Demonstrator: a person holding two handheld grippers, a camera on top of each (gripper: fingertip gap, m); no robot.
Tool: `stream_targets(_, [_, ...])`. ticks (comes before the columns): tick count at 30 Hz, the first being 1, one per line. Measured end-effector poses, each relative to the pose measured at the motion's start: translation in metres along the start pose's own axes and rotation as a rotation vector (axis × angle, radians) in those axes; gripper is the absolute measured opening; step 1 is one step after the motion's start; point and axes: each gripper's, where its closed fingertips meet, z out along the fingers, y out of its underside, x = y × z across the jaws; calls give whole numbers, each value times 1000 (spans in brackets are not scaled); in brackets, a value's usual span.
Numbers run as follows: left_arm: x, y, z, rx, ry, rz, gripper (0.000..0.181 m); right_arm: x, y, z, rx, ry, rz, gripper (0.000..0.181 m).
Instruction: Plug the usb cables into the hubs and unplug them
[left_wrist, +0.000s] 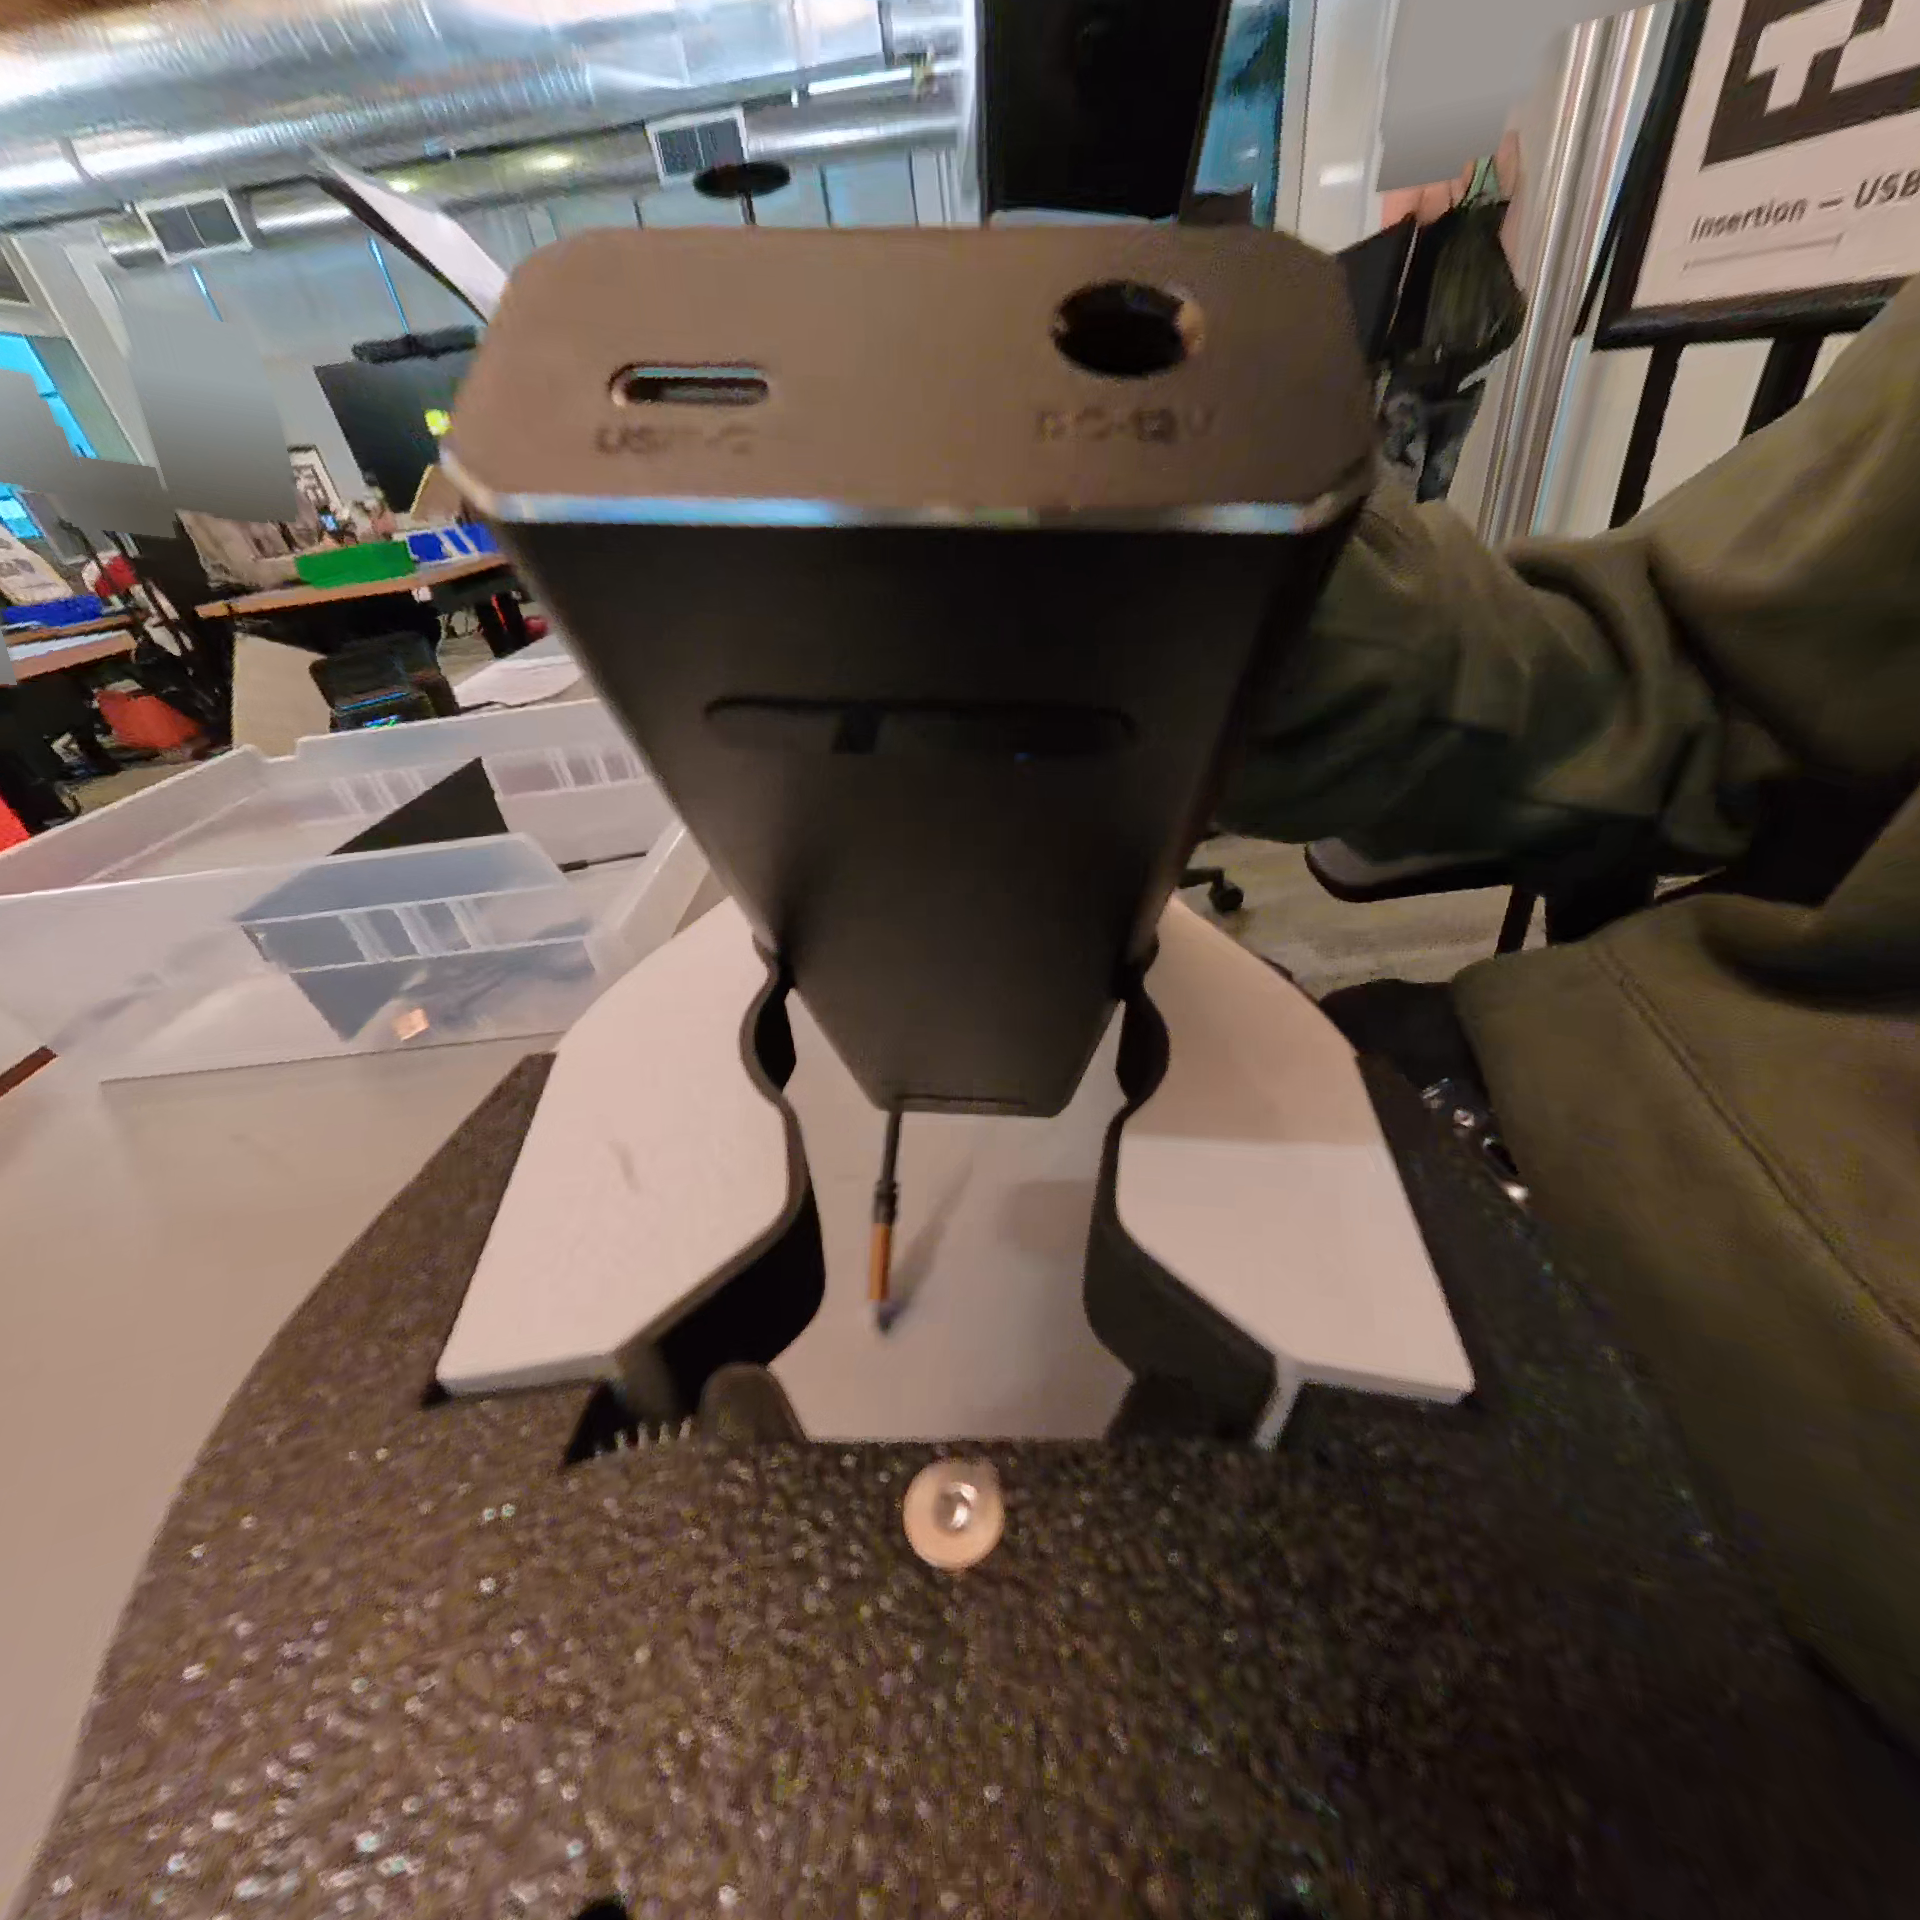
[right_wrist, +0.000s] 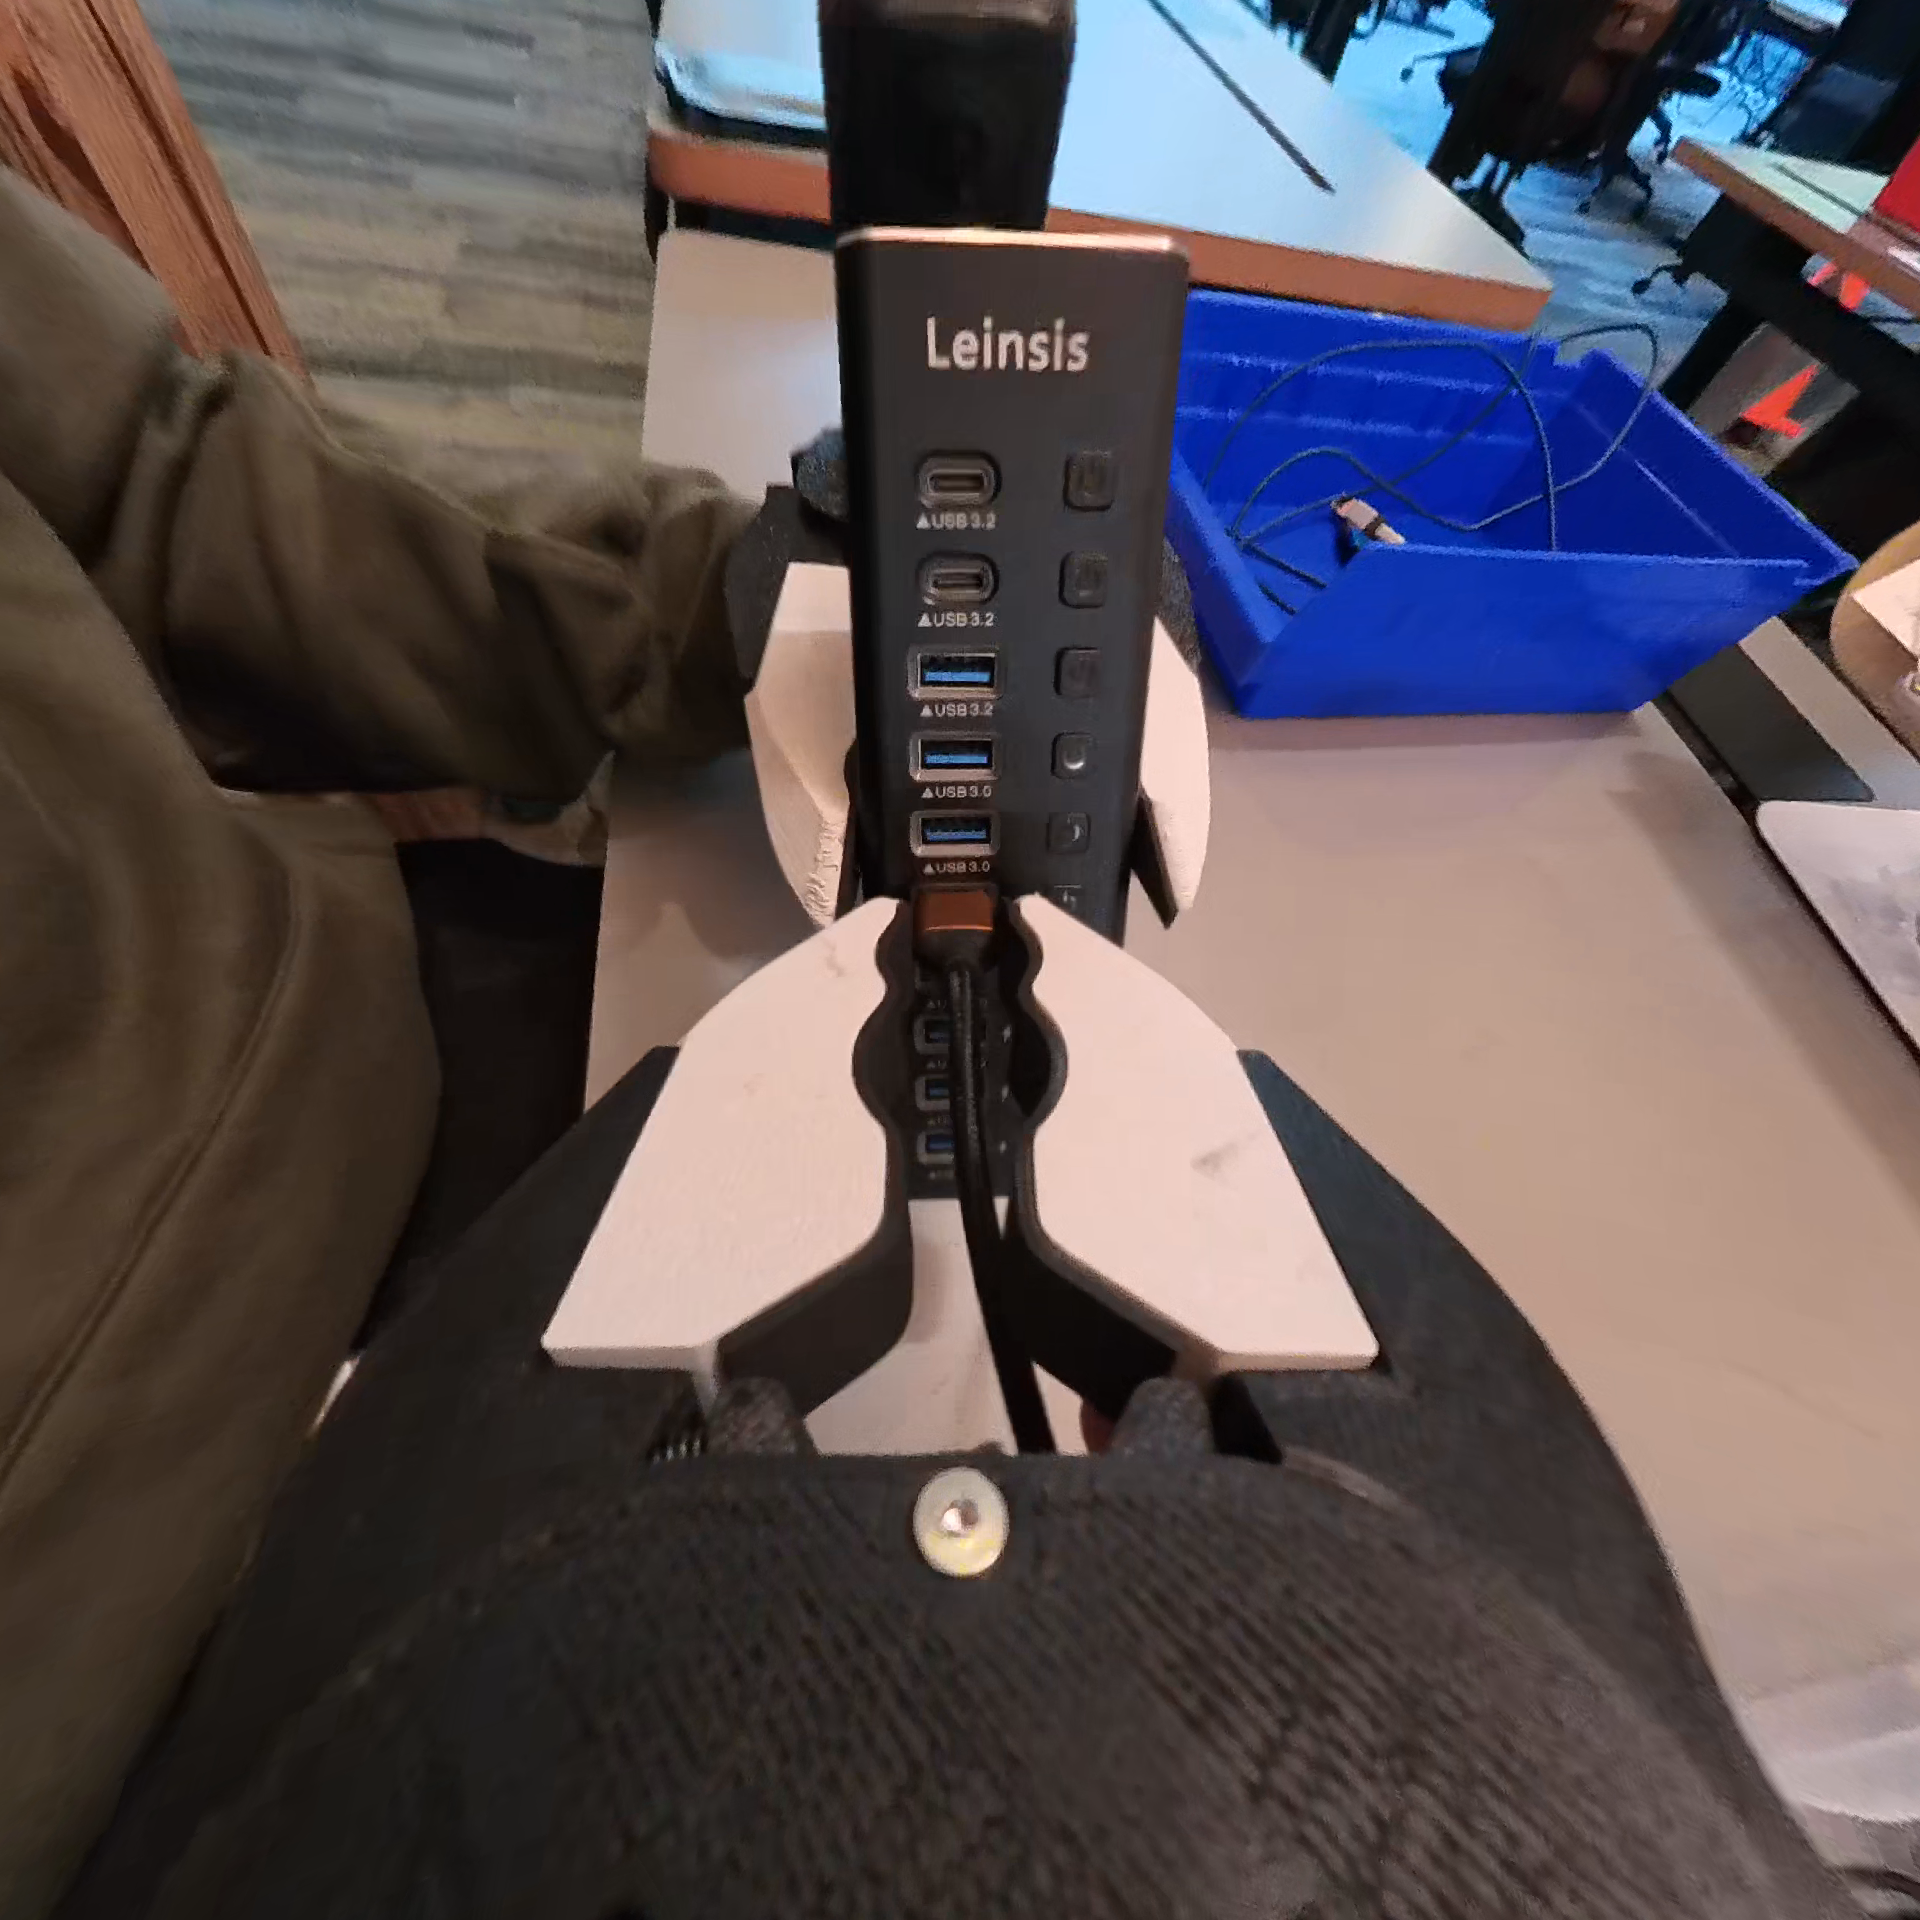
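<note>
A: Left wrist view first. What sits at the left of the frame?

B: Clear plastic trays (left_wrist: 343, 935) on the white table (left_wrist: 156, 1299). At centre, the left gripper (left_wrist: 951, 997) has its white fingers (left_wrist: 644, 1195) pressed against the sides of a black hub (left_wrist: 935, 675), pinching it near its lower end so it stands up above the table. The hub's end face, with an oval port and a round socket, fills the upper middle of the frame.

A: And on the right?

B: An olive-green sleeve (left_wrist: 1558, 675) reaching behind the hub.

A: Right wrist view, same order?

B: The sleeve (right_wrist: 364, 623) is at the left. In the middle stands the hub (right_wrist: 1013, 571), its column of ports facing the camera. The other gripper's fingers hold it at both sides.

A: The cable?

B: The right gripper (right_wrist: 956, 920) is closed on the orange plug (right_wrist: 951, 914) of a black braided cable (right_wrist: 977, 1195), and the plug is up against a port low on the hub. I cannot tell how deep it sits.

A: Right side?

B: A blue bin (right_wrist: 1558, 634) on the table (right_wrist: 1455, 1039), with a thin cable (right_wrist: 1455, 436) lying loose inside.
</note>
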Motion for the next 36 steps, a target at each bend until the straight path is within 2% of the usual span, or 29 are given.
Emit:
stream_targets(13, [-3, 4, 8, 73, 14, -128, 60, 4, -1, -5, 140, 49, 79, 15])
stream_targets(15, [-4, 7, 7, 37, 9, -127, 60, 5, 2, -4, 149, 43, 92, 15])
stream_targets(18, [-11, 17, 6, -76, -65, -17, 60, 10, 16, 0, 79, 69, 125, 17])
stream_targets(20, [-14, 22, 6, -145, -85, -20, 60, 17, 19, -4, 42, 129, 88, 26])
stream_targets(23, [-15, 22, 6, -195, -104, 0, 60, 27, 4, -16, 58, 231, 17, 27])
stream_targets(25, [-16, 26, 5, -248, -123, 25, 63, 31, -9, -26, 83, 275, -25, 35])
stream_targets(28, [-14, 27, 7, -281, -121, 41, 60, 23, -36, -25, 219, 199, -18, 41])
stream_targets(30, [-11, 25, 10, -281, -107, 51, 63, 16, -35, -10, 204, 119, 47, 61])
stream_targets(31, [-9, 24, 11, -285, -102, 55, 63, 14, -28, -1, 155, 96, 65, 66])
stream_targets(33, [-7, 27, 11, -303, -91, 66, 63, 15, -20, 10, 93, 96, 61, 65])
stream_targets(36, [-9, 29, 7, -302, -91, 56, 60, 12, -21, 16, 91, 72, 48, 54])
